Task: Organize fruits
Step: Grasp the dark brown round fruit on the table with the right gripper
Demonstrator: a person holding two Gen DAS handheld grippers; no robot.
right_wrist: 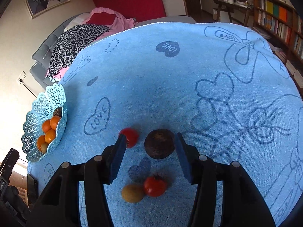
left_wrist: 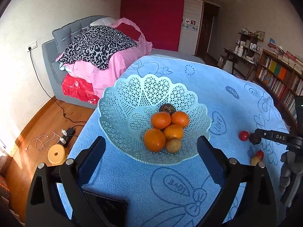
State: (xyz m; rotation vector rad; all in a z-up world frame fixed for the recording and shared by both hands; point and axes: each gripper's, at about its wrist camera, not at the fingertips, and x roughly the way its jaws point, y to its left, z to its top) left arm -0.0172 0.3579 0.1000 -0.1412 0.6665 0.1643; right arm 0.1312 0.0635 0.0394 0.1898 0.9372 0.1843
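Two sets of jaws gape empty: the right gripper (right_wrist: 150,147) straddles a dark round fruit (right_wrist: 159,143) on the counter, its left pad touching a red fruit (right_wrist: 130,137). Closing may knock that one rolling. The left gripper (left_wrist: 151,147) waits wide near the basket (left_wrist: 121,102).
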